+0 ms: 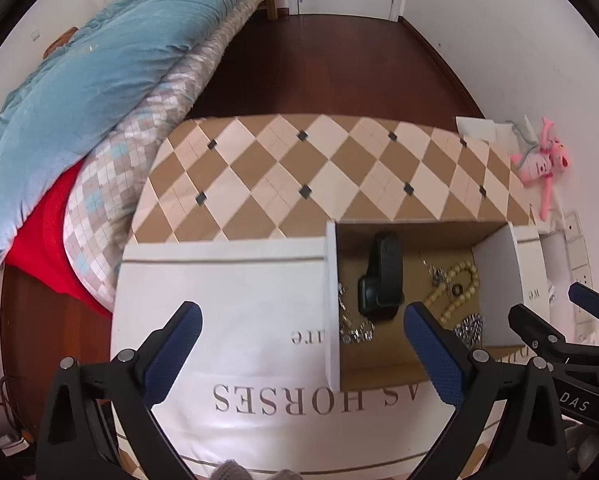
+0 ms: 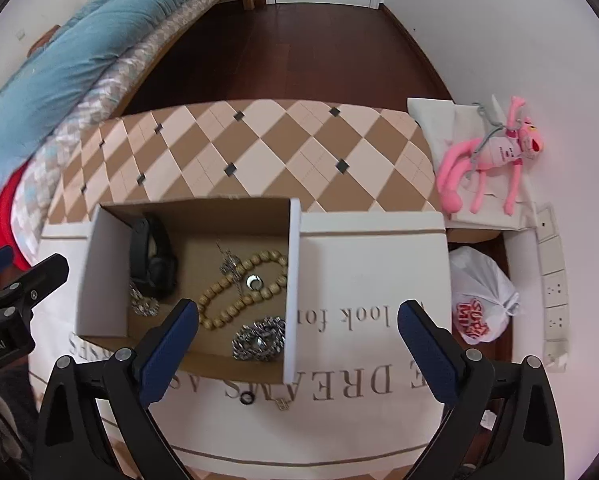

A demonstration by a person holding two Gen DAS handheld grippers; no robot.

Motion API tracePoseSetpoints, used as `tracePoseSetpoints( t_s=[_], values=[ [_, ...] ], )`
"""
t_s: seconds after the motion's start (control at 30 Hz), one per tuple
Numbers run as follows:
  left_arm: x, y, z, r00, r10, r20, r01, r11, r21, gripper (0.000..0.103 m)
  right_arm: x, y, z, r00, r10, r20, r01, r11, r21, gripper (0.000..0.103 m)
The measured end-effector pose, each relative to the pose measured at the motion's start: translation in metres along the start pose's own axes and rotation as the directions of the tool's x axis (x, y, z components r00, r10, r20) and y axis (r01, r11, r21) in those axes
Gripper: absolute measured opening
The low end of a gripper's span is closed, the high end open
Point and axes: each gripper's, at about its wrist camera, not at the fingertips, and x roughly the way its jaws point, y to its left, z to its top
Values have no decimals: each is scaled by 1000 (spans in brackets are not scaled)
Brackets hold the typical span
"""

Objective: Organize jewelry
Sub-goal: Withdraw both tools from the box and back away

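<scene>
Both tongs, left [image 1: 301, 354] and right [image 2: 297, 350], gape wide, empty, above the box [image 2: 293, 280]. Inside: watch [image 2: 153, 262], beads [image 2: 239, 292], chains [image 2: 259, 338]. Ring [image 2: 246, 399] and pendant [image 2: 283, 404] lie just outside, near side. Risk: flat ring slipping from the pads; chains tangling with beads.

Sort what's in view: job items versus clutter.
Job: box, watch, beads, silver chain, black ring, small pendant.
Clutter: pink toy, plastic bag, quilt, sockets.
</scene>
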Motion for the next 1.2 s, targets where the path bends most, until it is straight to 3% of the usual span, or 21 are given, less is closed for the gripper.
tracePoseSetpoints(
  t_s=[0.23,0.53,1.2],
  values=[
    [-8,-3,-12,1000,12,20,-12,1000,0,103,-9,3,-9,1000,-8,18,8,1000,-3,101],
    [-43,-5,-36,995,34,99,-33,999,-13,103,-49,-1,-32,992,-40,118,39,999,11,101],
    [-157,-13,-73,960,-12,281,14,1000,-4,103,-174,-8,-78,940,-21,341,3,999,54,101]
  ],
)
